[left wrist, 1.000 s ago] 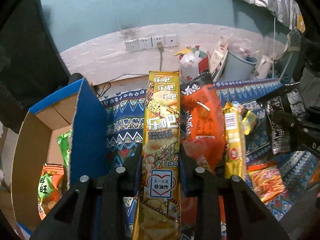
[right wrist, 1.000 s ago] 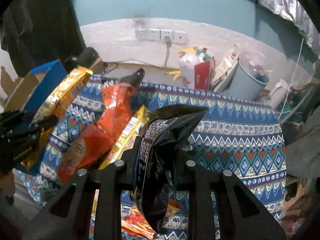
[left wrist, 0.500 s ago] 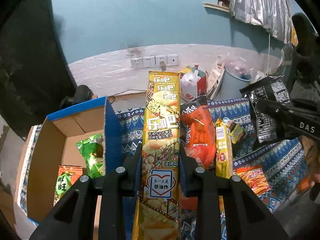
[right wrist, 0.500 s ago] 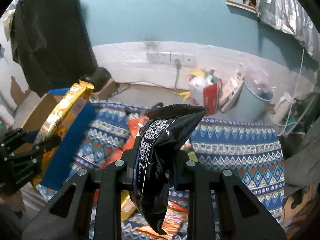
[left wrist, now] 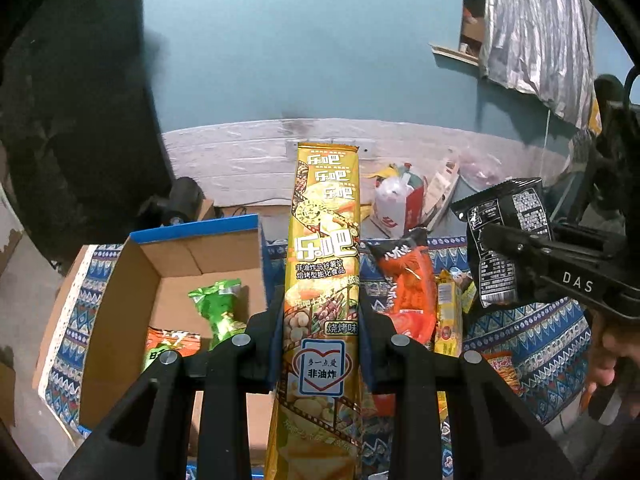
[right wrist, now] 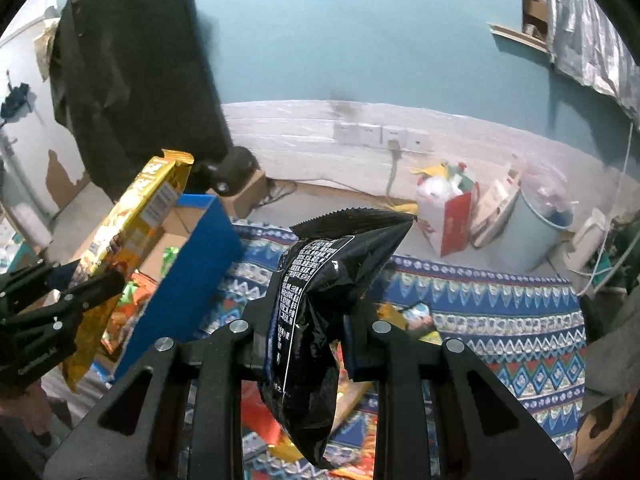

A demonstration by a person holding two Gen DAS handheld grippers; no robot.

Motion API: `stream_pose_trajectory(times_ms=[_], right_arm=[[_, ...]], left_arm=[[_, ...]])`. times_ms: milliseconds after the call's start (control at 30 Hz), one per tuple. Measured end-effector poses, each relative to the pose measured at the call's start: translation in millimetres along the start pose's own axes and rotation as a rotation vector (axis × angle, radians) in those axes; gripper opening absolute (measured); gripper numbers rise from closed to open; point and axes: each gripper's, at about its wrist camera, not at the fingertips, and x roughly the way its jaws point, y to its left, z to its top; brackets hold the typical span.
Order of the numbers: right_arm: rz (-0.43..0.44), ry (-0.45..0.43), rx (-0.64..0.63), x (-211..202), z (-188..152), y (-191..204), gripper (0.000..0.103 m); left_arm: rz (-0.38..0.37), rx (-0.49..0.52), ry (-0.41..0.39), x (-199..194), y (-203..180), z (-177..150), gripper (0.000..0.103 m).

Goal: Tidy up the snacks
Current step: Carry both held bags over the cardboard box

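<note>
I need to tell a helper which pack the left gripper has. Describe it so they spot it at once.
Start at the open cardboard box with the blue rim on the patterned cloth. Just right of it the left gripper is shut on a long, narrow gold snack pack, unlike the short black bag and the orange bag nearby.

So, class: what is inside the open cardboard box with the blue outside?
In the cardboard box lie a green snack bag and an orange-and-green packet. The left gripper and its long yellow chip pack cover the box's near right part, so anything there is hidden.
</note>
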Motion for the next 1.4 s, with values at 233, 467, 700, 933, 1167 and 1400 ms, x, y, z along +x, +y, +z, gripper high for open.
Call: stream_pose_trajectory(times_ms=[233, 467, 700, 933, 1167, 1400], right_arm=[[0.044, -0.006, -0.023, 6.5, 12.9, 26.2, 0.023], [0.091, -0.004, -0.066, 19.1, 22.8, 63.2, 0.023], [0.137, 0.002, -0.110, 32.5, 32.3, 101.7, 0.023], [0.184, 0.017, -0.155, 48.5, 35.7, 141.2, 0.023], [0.211, 0.048, -0.193, 69.1, 34.6, 174.0, 0.023], [0.220, 0.092, -0.196, 90.9, 31.0, 188.0, 0.023]], left_arm=[[0.029, -0.041, -0.015, -7.6, 24.4, -1.1, 0.031], [0.067, -0.099, -0.020, -12.6, 55.8, -5.8, 0.031], [0.114, -0.157, -0.023, -16.8, 89.9, -14.7, 0.031], [0.138, -0.210, 0.002, -14.0, 120.2, -26.6, 0.031], [0.172, -0.260, 0.031, -3.0, 149.3, -35.6, 0.031], [0.195, -0.299, 0.088, 20.4, 167.2, -45.3, 0.031]])
